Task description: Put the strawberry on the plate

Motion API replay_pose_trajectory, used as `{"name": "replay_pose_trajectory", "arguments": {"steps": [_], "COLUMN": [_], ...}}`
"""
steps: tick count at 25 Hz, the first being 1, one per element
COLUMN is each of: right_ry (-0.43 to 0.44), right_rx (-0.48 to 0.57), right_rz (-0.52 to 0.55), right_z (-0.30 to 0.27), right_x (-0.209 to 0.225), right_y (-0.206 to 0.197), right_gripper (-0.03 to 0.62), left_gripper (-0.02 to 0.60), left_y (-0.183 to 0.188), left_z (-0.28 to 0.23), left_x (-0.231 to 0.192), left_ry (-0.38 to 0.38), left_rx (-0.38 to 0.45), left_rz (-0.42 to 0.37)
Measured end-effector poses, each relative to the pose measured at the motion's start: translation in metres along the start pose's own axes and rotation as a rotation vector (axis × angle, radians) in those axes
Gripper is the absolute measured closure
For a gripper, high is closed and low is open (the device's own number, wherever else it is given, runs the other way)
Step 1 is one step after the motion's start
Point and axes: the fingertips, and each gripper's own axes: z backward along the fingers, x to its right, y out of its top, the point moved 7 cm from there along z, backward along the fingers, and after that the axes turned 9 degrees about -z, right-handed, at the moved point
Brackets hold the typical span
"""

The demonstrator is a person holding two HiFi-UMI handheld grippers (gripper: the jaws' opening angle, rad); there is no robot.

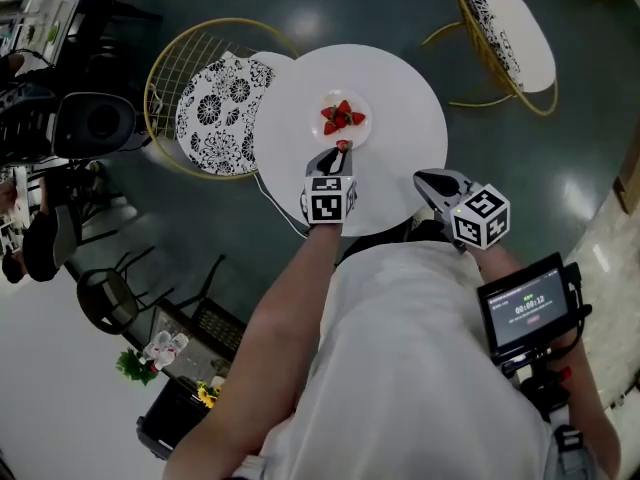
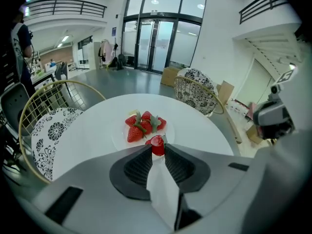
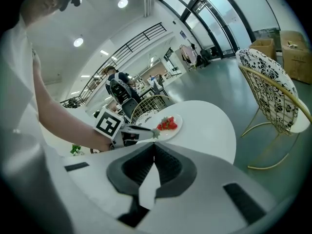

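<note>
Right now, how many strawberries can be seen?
5: one strawberry held in the left gripper at the plate's near edge, four in a cluster on it; the cluster may hide more.

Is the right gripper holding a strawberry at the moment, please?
No, the right gripper has its jaws together with nothing between them; the one held strawberry is in the left gripper.

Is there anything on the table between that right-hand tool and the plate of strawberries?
No. In the head view only bare white table lies between the right gripper and the plate; the left gripper, holding a strawberry, is off to the side.
</note>
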Motion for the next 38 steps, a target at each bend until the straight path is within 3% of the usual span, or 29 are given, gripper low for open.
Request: {"name": "replay_pose_trajectory", "arguments": {"steps": [12,23,38], "right_ry": [-0.025,-0.04,-0.028], "right_rx": [0.011,0.004,0.004], "right_rz": [-0.016,-0.012,0.013], "right_z": [0.004,0.002,-0.002], "right_x": [0.005,0.005,0.001], "right_y": [0.003,0.004,0.013], "right_gripper": [0.588,0.587,0.588], "left_gripper": [0.494,0.492,0.465], "left_y": [0.012,0.018,0.019], "left_z": [-0.029,-0.039,-0.019], "left_x": [-0.005,-0.006,-0.005], "left_ry": [0.035,0.03,-0.049], "left_rx": [-0.027,-0.048,0.083], "left_rz": [0.058,0.056,0.034]}}
